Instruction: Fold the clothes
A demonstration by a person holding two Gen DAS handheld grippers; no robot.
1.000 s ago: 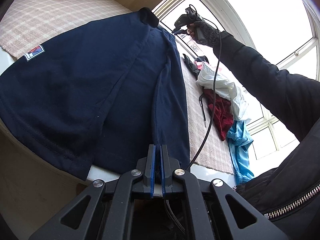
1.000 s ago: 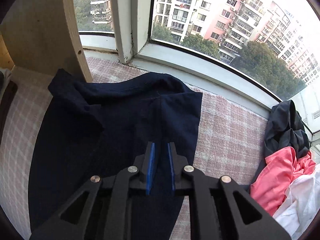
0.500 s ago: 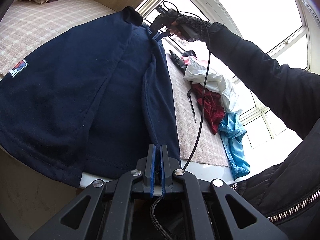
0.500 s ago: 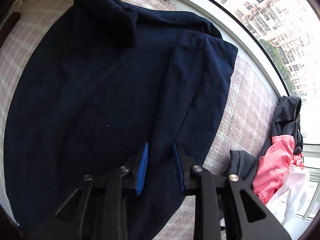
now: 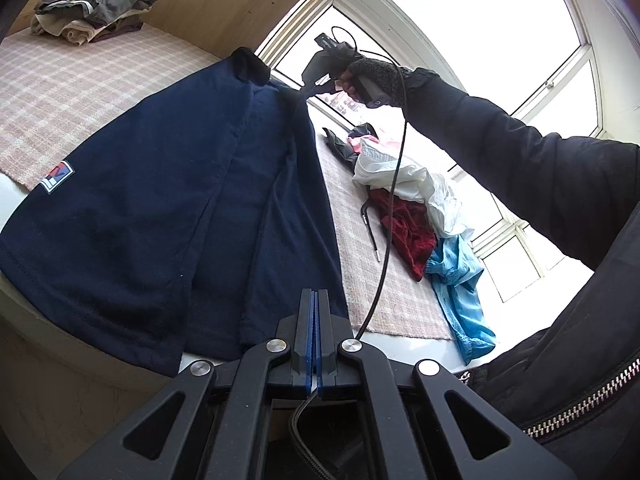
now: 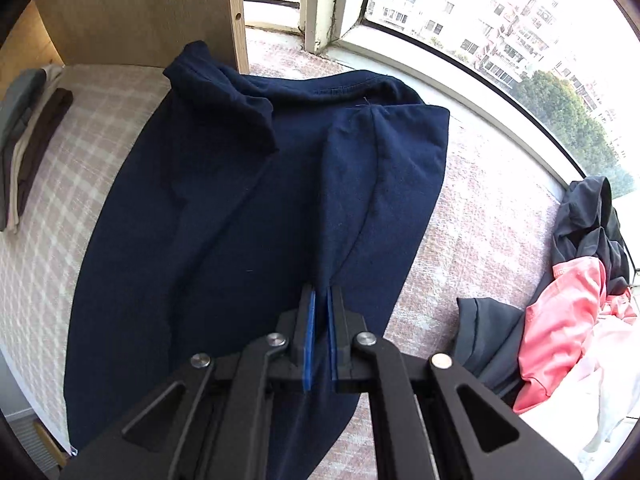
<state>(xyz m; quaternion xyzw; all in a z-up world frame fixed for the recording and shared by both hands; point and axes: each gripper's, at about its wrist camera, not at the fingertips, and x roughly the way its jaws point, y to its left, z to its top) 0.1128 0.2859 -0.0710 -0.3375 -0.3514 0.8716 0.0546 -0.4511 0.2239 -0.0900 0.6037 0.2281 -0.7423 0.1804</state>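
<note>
Navy polo shirt (image 6: pixel 240 208), flat, half-folded

The right claw (image 6: pixel 319 300), open a moment ago, now pinches and lifts the navy shirt (image 6: pixel 224 216).

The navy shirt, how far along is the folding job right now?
Done: a folded stack sits in the far corner. In hand: the navy shirt lies spread on the checked mat, both tongs pinching its right edge, the left tongs at the hem and the right tongs near the shoulder. Left: this shirt's folds, then the loose pile by the window.
</note>
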